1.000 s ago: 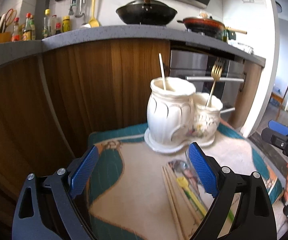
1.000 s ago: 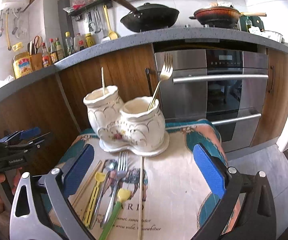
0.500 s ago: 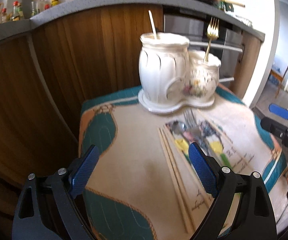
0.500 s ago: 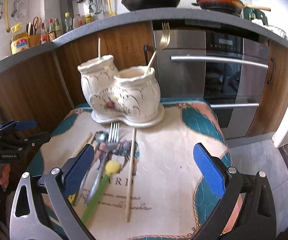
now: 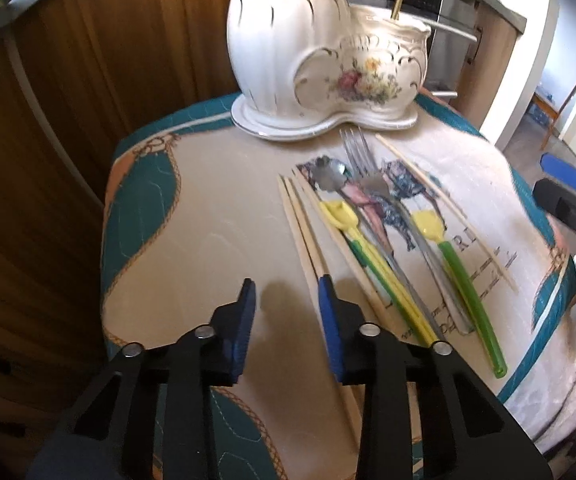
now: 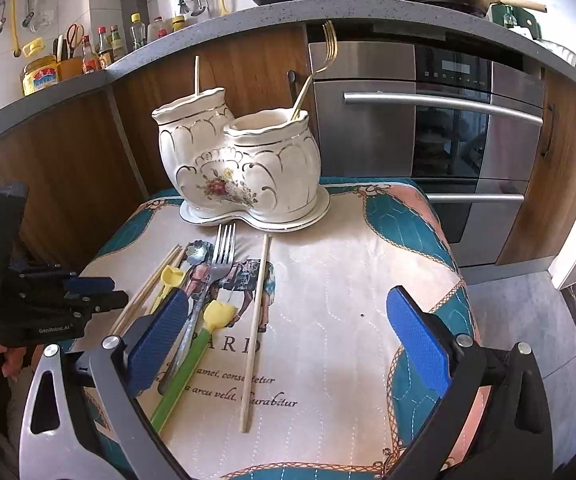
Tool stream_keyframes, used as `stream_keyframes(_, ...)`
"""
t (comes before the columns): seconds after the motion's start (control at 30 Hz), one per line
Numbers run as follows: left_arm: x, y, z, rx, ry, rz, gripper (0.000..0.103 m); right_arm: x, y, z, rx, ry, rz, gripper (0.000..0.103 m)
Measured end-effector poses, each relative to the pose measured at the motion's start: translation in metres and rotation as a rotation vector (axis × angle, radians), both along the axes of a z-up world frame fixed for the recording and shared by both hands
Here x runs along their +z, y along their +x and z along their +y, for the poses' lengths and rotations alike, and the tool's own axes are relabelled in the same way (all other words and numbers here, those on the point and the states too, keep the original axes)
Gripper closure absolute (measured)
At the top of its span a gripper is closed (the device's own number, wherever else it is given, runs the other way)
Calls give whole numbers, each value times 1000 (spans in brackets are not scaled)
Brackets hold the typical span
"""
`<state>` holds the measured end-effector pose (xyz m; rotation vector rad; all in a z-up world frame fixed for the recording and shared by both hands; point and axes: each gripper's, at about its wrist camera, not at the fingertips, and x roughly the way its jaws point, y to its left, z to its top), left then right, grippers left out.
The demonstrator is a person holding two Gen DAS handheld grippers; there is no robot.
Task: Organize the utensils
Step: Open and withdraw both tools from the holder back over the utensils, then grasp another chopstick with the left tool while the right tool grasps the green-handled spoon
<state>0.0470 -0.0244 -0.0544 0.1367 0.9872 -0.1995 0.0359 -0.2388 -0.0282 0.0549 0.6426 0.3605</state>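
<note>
On the table (image 6: 328,280), the utensils lie in a loose row in front of the white ceramic holder (image 6: 239,168). From the left: a pair of pale chopsticks (image 5: 304,236) side by side, a yellow-headed scoop (image 5: 342,216), a steel spoon (image 5: 330,172), a steel fork (image 5: 362,160), a green-handled scoop (image 5: 454,268) with a yellow head, and a single chopstick (image 6: 255,332) apart to the right. The holder has two joined pots with gold trim and a flower spray; the taller left pot holds one thin stick (image 6: 196,74), the lower right pot a gold fork (image 6: 320,68).

The left tool (image 5: 285,292) hangs low over the cloth, narrowly parted, its right finger on the chopstick pair. The right tool (image 6: 288,320) is spread wide and holds nothing.

The cloth is cream with teal borders and printed lines reading "amet, consectetur" and "arcu velit". Behind stand wooden cabinets, a grey counter with bottles and pans, and a steel oven (image 6: 428,120). The left tool's body reads "GenRobot.AI".
</note>
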Motion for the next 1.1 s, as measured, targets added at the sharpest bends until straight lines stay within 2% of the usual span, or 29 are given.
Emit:
stream_keyframes(0.1,-2,1,1,-4,-43,28,75,-1,1,-2,-3,5,2,5)
stream_keyframes(0.2,-1,0,-2,-8,-25,32,78,-2,2,-4,-6,8,6,5)
stream_keyframes(0.43,-2,11,-16,-40,36,95,93,-6,2,0,14,-32,39,5)
stream_keyframes(0.57,-3,12,-19,-42,59,80,95,-9,-1,15,73,-56,80,6)
stream_keyframes(0.63,-4,12,-15,-31,40,72,96,-11,-4,23,103,-69,102,11)
stream_keyframes(0.73,-3,8,-8,-17,16,56,97,-15,-3,36,135,-83,148,27)
stream_keyframes(0.8,-1,5,-4,-15,8,43,97,-18,-2,45,160,-89,185,46)
stream_keyframes(0.83,1,3,-2,-15,8,35,97,-20,-1,49,166,-92,198,51)
stream_keyframes(0.9,6,1,0,-15,4,16,97,-24,1,58,189,-91,236,68)
stream_keyframes(0.97,11,-1,3,-16,-8,1,97,-28,2,66,198,-109,264,78)
stream_keyframes(1.1,20,-5,12,-22,-41,-21,97,-34,4,77,228,-128,309,85)
